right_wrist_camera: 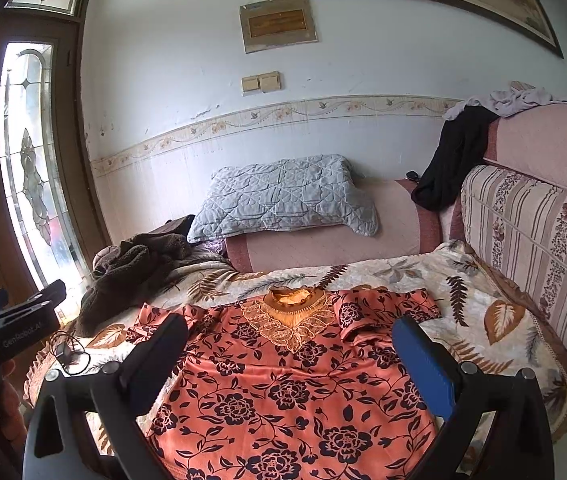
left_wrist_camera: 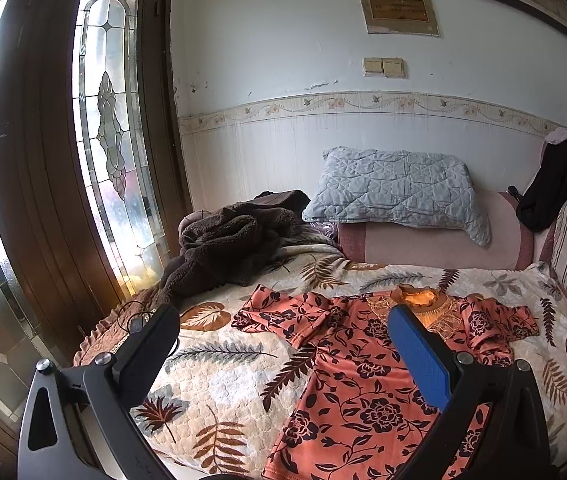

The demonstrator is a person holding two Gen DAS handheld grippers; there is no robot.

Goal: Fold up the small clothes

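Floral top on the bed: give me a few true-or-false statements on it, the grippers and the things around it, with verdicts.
1. The floral top lies spread flat on the leaf-print blanket. True.
2. The right gripper is shut on the top's hem. False: its jaws stand wide open above the top, holding nothing.
3. The left gripper is open and holds nothing. True.
4. The grey pillow lies on top of the floral top. False: it rests further back, against the wall, apart from the top.
5. A brown fleece garment lies crumpled near the door. True.
6. The top's neckline points toward the cameras. False: it points away, toward the pillow.
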